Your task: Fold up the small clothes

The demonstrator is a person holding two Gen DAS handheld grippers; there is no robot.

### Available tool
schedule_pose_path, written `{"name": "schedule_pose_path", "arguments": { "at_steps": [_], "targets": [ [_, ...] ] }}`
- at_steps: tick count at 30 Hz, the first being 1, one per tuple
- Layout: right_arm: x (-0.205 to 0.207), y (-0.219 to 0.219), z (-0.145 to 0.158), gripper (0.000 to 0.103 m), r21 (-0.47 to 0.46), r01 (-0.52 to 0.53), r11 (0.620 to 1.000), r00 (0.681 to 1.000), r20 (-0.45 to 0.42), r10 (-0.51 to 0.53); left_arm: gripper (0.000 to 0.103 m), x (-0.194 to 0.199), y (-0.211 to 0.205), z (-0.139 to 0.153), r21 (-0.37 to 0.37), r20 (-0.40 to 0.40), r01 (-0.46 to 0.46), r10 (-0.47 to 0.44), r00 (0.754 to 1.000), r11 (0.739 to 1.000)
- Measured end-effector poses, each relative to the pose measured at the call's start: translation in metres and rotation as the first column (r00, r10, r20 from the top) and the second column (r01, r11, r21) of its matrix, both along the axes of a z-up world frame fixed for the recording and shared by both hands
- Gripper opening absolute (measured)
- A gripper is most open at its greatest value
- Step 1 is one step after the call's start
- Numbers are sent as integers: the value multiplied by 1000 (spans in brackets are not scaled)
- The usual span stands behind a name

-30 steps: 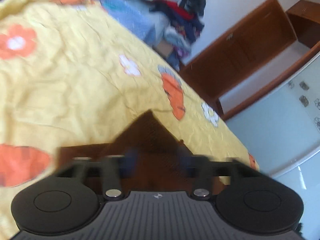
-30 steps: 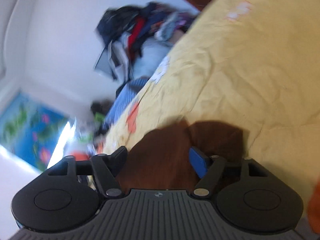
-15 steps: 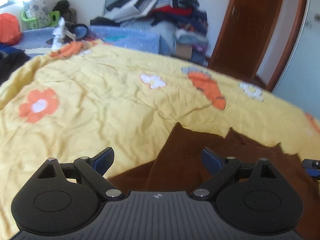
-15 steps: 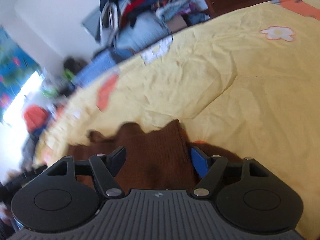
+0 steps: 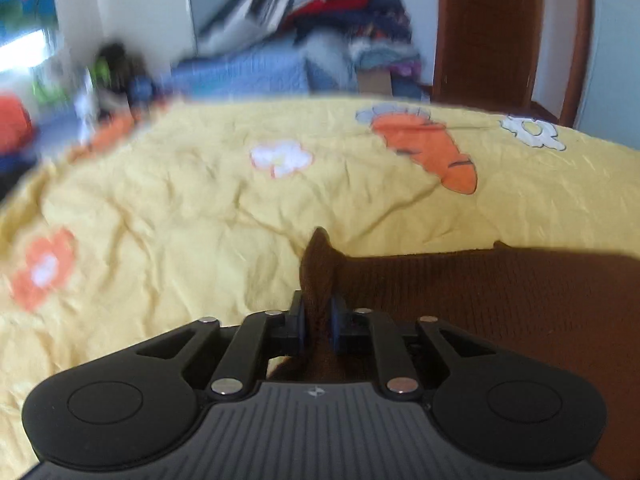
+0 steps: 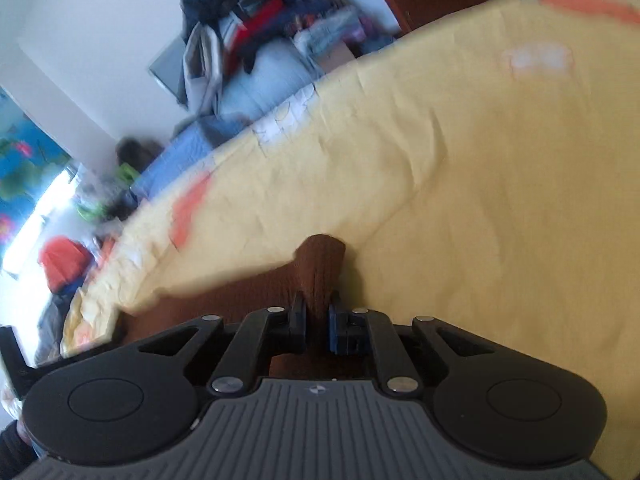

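Observation:
A brown knitted garment (image 5: 480, 296) lies on the yellow bedspread (image 5: 180, 216). My left gripper (image 5: 318, 320) is shut on a pinched corner of it, which sticks up between the pads; the rest spreads to the right. In the right wrist view my right gripper (image 6: 318, 318) is shut on another corner of the brown garment (image 6: 320, 268), and the cloth runs off to the left below the bedspread (image 6: 460, 200). Most of the garment is hidden under both gripper bodies.
The bedspread has orange and white flower prints and a carrot print (image 5: 432, 152). Beyond the bed stands a pile of clothes (image 5: 320, 20) on blue bedding, and a brown wooden door (image 5: 488, 28) at the right. An orange bag (image 6: 64, 260) lies at the left.
Both grippers were open over the brown garment half a second ago; now each has shut on a corner of it. Both views have tilted and shifted.

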State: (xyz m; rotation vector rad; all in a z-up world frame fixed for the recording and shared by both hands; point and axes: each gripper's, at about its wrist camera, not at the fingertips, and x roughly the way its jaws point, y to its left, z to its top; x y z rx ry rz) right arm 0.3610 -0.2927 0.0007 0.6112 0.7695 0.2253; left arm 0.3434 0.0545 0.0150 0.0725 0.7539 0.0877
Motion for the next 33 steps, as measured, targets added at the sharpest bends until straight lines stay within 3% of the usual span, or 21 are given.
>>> {"name": "schedule_pose_path", "arguments": {
  "at_steps": [1, 3, 4, 6, 7, 9, 11, 14, 16, 17, 19, 20, 22, 25, 26, 27, 28, 29, 30, 31, 33],
  "targets": [
    [-6, -1, 2, 28, 16, 15, 1000, 1000, 10, -15, 20, -7, 0, 4, -4, 2, 2, -2, 1000, 1000],
    [-22, -7, 13, 60, 51, 67, 996, 997, 20, -68, 33, -32, 7, 18, -14, 31, -22, 22, 999, 1000],
    [-35, -12, 22, 74, 63, 82, 995, 995, 53, -85, 47, -51, 15, 28, -28, 64, -47, 48, 997, 999],
    [-74, -24, 40, 86, 69, 104, 992, 985, 133, -112, 76, -101, 33, 47, -90, 140, -75, 87, 986, 993],
    [-93, -29, 45, 87, 74, 97, 993, 983, 148, -107, 86, -129, 45, 52, -147, 175, -92, 117, 978, 985],
    [-137, -43, 49, 89, 90, 80, 993, 985, 147, -93, 86, -184, 69, 55, -303, 200, -102, 168, 965, 948],
    [-178, -52, 40, 93, 140, 94, 986, 988, 109, -109, 86, -226, 90, 43, -474, 127, -139, 224, 966, 870],
    [-221, -51, 11, 94, 251, 138, 958, 990, 1, -143, 86, -267, 106, 10, -655, 1, -208, 276, 961, 727],
    [-230, -40, -9, 91, 351, 146, 925, 989, -65, -132, 86, -278, 103, -2, -709, 11, -199, 293, 956, 677],
    [-233, -29, -9, 94, 341, 126, 932, 992, -37, -121, 86, -275, 101, -4, -740, 0, -190, 283, 959, 645],
    [-223, -12, -7, 96, 318, 109, 942, 994, -42, -101, 86, -256, 101, -10, -822, -31, -151, 222, 975, 549],
    [-212, -5, -8, 96, 346, 97, 933, 995, -53, -83, 86, -246, 100, -14, -843, -35, -145, 217, 976, 518],
    [-193, 2, -7, 95, 363, 113, 925, 994, -53, -100, 86, -226, 96, -14, -840, -33, -152, 231, 972, 520],
    [-166, 5, -7, 90, 375, 171, 911, 985, -76, -153, 86, -205, 94, -14, -850, -58, -180, 252, 966, 495],
    [-161, 7, -8, 85, 373, 179, 911, 984, -91, -156, 85, -200, 92, -14, -849, -62, -181, 246, 967, 497],
    [-155, 10, -10, 64, 362, 176, 915, 984, -100, -150, 79, -197, 90, -14, -841, -64, -184, 245, 968, 509],
    [-149, 13, -13, 29, 357, 157, 921, 986, -109, -126, 54, -194, 88, -14, -822, -73, -195, 242, 968, 535],
    [-143, 16, -21, 17, 363, 136, 922, 987, -135, -92, 32, -190, 84, -16, -792, -101, -217, 229, 968, 570],
    [-141, 17, -28, 18, 364, 141, 921, 984, -157, -88, 9, -186, 83, -21, -771, -144, -242, 210, 967, 589],
    [-142, 17, -32, 17, 362, 147, 921, 983, -153, -97, 9, -187, 84, -23, -780, -136, -237, 214, 967, 579],
    [-145, 15, -32, 17, 375, 146, 915, 986, -136, -101, 9, -186, 82, -17, -763, -128, -230, 207, 970, 604]
  ]
}}
